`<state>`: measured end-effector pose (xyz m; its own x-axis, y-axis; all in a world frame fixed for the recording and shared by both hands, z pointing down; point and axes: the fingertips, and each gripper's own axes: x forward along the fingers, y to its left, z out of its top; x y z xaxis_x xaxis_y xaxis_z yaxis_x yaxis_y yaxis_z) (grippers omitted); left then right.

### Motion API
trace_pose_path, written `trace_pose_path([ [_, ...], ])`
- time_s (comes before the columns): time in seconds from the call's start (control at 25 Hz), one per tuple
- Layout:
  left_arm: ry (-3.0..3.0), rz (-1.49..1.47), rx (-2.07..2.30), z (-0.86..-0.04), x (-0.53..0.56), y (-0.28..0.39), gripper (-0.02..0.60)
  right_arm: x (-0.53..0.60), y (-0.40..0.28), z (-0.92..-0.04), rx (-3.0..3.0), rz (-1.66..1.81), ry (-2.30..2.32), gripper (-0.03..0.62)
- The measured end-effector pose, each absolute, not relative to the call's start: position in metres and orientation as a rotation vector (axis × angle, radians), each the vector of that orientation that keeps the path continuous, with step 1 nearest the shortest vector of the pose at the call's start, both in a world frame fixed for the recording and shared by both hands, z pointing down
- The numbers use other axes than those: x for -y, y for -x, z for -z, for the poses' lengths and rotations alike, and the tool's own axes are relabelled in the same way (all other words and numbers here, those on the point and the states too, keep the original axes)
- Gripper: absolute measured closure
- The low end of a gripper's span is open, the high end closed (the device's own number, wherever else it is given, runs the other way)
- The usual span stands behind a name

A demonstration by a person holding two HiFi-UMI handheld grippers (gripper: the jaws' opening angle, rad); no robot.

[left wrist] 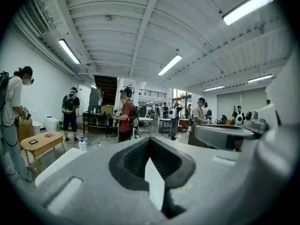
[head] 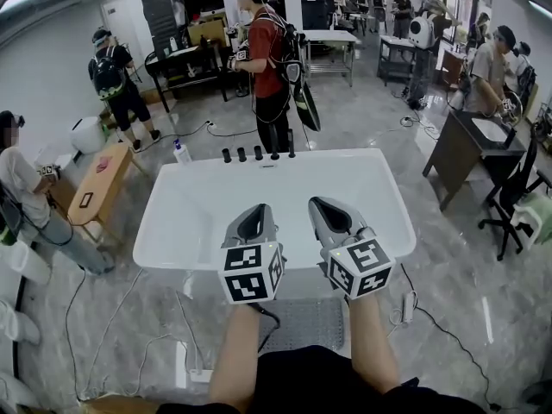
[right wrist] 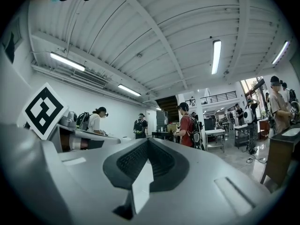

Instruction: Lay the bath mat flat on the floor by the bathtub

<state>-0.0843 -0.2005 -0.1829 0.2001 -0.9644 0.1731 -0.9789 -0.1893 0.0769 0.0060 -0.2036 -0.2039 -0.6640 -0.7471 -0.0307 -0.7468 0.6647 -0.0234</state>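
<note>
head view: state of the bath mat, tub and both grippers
bath mat: on the floor beside the tub, visible part flat, not gripped
bathtub: empty
left gripper: shut, holding nothing
right gripper: shut, holding nothing

- Bright, even indoor light from ceiling strip lights [left wrist: 247, 7].
- Glossy floor [head: 457, 266] carries glare streaks; the white bathtub [head: 164, 222] is nearly blown out, and shadows are soft.
- Head view is sharp, with lines bent at the edges.
- Both gripper views have heavy fisheye and black vignette corners; the near foreground is out of focus.
</note>
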Motion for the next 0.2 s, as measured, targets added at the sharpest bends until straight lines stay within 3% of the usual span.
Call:
trace_pose_path([
  [0.2, -2.309, -0.186, 1.921, 0.1826, 0.2027, 0.0902, 0.575, 0.2047, -0.0009, 0.2026, -2.84, -0.025, 1.311, 0.588],
])
